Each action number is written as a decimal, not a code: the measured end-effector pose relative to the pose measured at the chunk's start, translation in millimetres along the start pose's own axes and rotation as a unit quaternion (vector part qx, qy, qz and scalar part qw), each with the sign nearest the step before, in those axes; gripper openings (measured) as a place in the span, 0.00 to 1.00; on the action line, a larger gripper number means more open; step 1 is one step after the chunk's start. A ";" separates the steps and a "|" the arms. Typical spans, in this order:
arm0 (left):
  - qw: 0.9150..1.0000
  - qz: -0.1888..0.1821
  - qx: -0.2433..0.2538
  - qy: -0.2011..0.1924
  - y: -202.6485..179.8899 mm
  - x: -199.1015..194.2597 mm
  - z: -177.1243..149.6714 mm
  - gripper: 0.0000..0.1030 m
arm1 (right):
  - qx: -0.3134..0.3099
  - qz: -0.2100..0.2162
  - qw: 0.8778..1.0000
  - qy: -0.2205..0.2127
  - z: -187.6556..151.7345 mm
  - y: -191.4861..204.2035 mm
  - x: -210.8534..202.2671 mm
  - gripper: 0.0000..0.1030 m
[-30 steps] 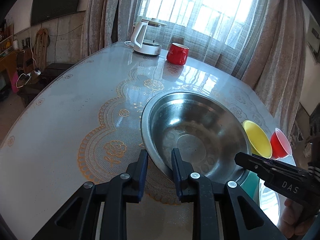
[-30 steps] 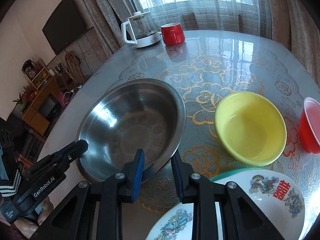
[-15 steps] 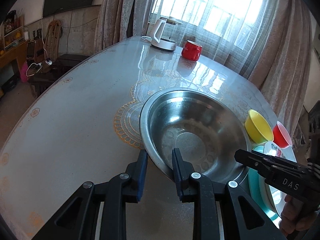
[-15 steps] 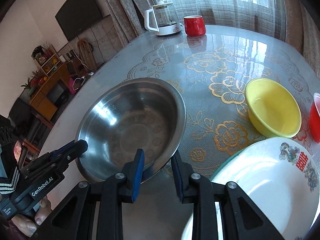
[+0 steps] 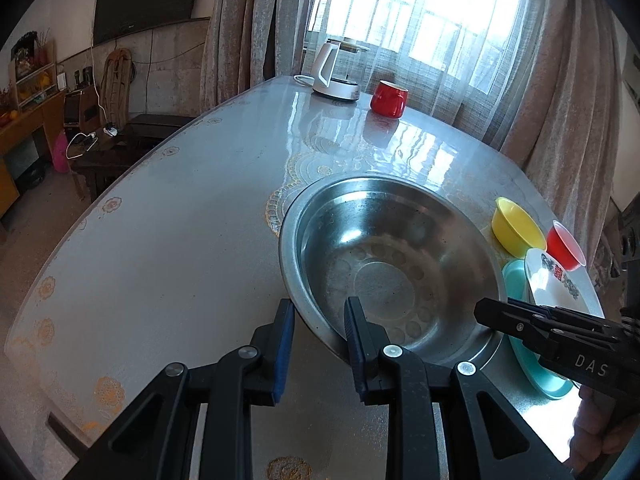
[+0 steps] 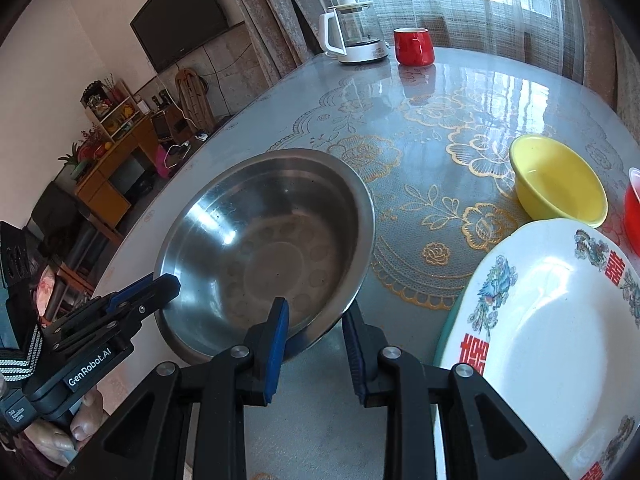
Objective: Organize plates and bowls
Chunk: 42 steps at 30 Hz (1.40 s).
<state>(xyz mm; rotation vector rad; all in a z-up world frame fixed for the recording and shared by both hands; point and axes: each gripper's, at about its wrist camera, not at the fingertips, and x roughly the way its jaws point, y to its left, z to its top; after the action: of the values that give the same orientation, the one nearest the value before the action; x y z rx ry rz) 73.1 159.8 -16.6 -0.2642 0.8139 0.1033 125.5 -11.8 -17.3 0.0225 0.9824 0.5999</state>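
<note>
A large steel bowl [image 5: 394, 264] [image 6: 268, 240] is held above the table between both grippers. My left gripper [image 5: 320, 316] is shut on its near-left rim, and my right gripper [image 6: 314, 320] is shut on its near-right rim. A white patterned plate [image 6: 552, 332] [image 5: 554, 284] lies on a teal plate [image 5: 532, 336] at the right. A yellow bowl [image 6: 558, 180] [image 5: 516, 226] and a red plastic cup [image 5: 566, 244] [image 6: 634, 208] stand beyond them.
A white glass kettle [image 5: 334, 72] [image 6: 354, 34] and a red mug [image 5: 388, 98] [image 6: 414, 46] stand at the far end of the lace-patterned table [image 5: 168, 240]. Curtains and a window lie behind; furniture stands off the table's left edge.
Both grippers have pulled back towards me with the steel bowl, so the yellow bowl, cup, kettle and mug look farther away and more of the white plate shows at right.
</note>
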 end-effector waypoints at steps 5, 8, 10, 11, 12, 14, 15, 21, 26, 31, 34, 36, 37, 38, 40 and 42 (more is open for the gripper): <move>1.000 0.007 0.007 -0.001 -2.6 -1.5 -2.9 0.26 | 0.000 -0.001 1.000 -0.003 -7.7 2.8 0.0 0.27; 1.000 0.007 0.004 -0.001 -2.2 -1.8 -3.9 0.26 | 0.002 -0.001 1.000 -0.005 -9.5 2.8 -1.3 0.27; 1.000 0.012 0.007 -0.005 -2.7 -2.7 -4.3 0.26 | 0.005 0.005 1.000 -0.007 -8.6 1.4 -1.4 0.28; 1.000 0.016 0.010 -0.007 -3.8 -3.2 -4.2 0.26 | 0.006 0.006 1.000 -0.008 -9.1 1.2 -2.3 0.28; 1.000 0.019 0.014 -0.010 -4.9 -4.0 -4.0 0.26 | 0.006 0.007 1.000 -0.009 -9.1 1.1 -2.5 0.29; 1.000 0.023 0.016 -0.014 -6.1 -6.4 -4.2 0.26 | 0.009 0.009 1.000 -0.012 -10.0 0.2 -3.6 0.29; 0.999 0.023 0.016 -0.016 -5.9 -7.3 -4.2 0.27 | 0.013 0.009 1.000 -0.012 -10.5 -1.2 -4.0 0.29; 0.999 0.037 0.018 -0.025 -2.0 -10.5 -4.1 0.32 | 0.017 0.010 0.999 -0.033 -15.3 -4.9 -17.0 0.29; 0.998 0.045 0.023 -0.046 -2.4 -20.3 -4.1 0.32 | 0.022 0.010 0.998 -0.055 -15.4 -9.8 -30.2 0.30; 0.996 0.045 0.049 -0.067 -18.8 -29.6 2.2 0.32 | 0.036 0.013 0.997 -0.074 -16.0 -19.2 -41.7 0.30; 0.995 0.039 0.063 -0.072 -31.3 -32.2 5.7 0.32 | 0.044 0.012 0.995 -0.084 -16.4 -26.1 -49.2 0.29; 0.994 0.036 0.074 -0.073 -39.9 -32.2 7.7 0.32 | 0.051 0.012 0.994 -0.091 -17.3 -31.6 -55.1 0.30; 0.994 0.033 0.079 -0.073 -44.3 -31.9 7.6 0.32 | 0.055 0.011 0.994 -0.095 -17.6 -34.8 -57.9 0.30; 0.993 0.031 0.084 -0.072 -48.7 -30.9 8.3 0.32 | 0.059 0.010 0.993 -0.099 -18.1 -37.8 -60.9 0.30; 0.993 0.028 0.093 -0.070 -57.6 -28.5 9.0 0.32 | 0.070 0.007 0.992 -0.106 -18.7 -45.8 -66.2 0.30; 0.992 0.025 0.102 -0.068 -65.3 -26.2 9.3 0.32 | 0.083 0.005 0.990 -0.113 -19.8 -54.8 -71.3 0.30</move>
<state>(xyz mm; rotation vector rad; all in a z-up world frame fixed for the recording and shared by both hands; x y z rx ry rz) 74.2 99.8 21.3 -0.0433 0.6899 0.0839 106.5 -97.3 11.2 0.2389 0.8098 0.5112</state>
